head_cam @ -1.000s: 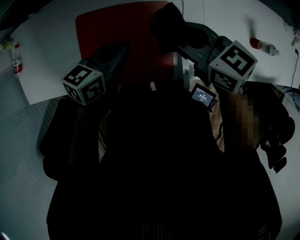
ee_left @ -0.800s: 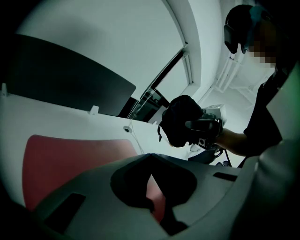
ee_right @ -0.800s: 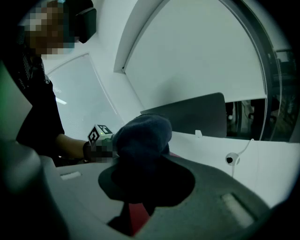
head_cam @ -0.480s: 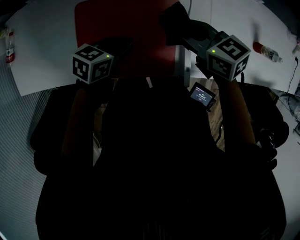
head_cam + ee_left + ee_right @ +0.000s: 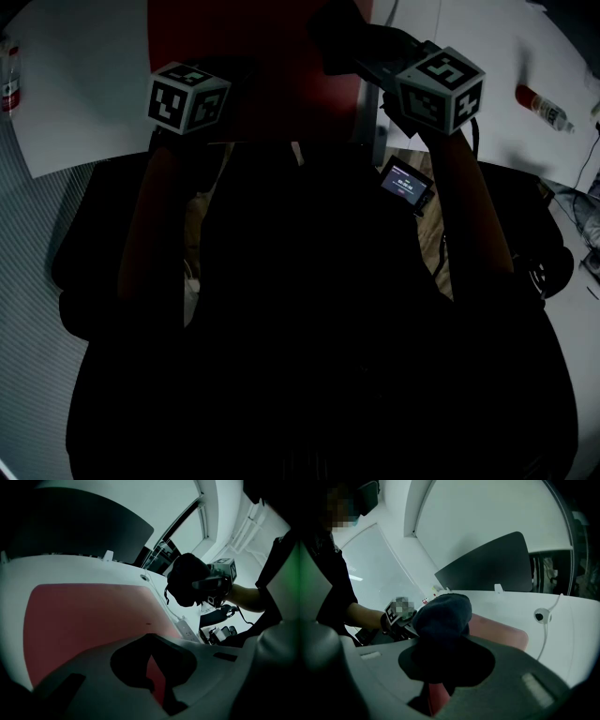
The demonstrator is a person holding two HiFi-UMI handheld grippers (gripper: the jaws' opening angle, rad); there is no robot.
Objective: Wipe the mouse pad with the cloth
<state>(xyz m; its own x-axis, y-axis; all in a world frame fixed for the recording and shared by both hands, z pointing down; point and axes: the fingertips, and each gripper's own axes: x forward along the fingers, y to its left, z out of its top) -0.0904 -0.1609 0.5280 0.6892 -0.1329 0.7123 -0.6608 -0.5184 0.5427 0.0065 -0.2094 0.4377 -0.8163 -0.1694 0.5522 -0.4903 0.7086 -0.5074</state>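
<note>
The red mouse pad (image 5: pixel 262 56) lies on the white table (image 5: pixel 84 84) and fills the left gripper view as the mouse pad (image 5: pixel 89 616). My right gripper (image 5: pixel 440 641) is shut on a bunched dark cloth (image 5: pixel 440 613), held above the pad's right part, where the head view shows the cloth (image 5: pixel 333 33). The left gripper view shows that cloth (image 5: pixel 187 585) hanging in the air. My left gripper (image 5: pixel 150 656) is low over the pad's near left part, fingertips together, holding nothing. Its marker cube (image 5: pixel 187 96) shows in the head view.
A small bottle (image 5: pixel 544 105) lies at the table's right and another bottle (image 5: pixel 9 89) at its left. A white power strip (image 5: pixel 187 631) runs along the pad's right side. A dark panel (image 5: pixel 487 569) stands at the back. A small lit screen (image 5: pixel 406 186) hangs near my chest.
Both grippers have moved forward over the table toward the pad, the left one farther. The cloth stays in the right gripper.
</note>
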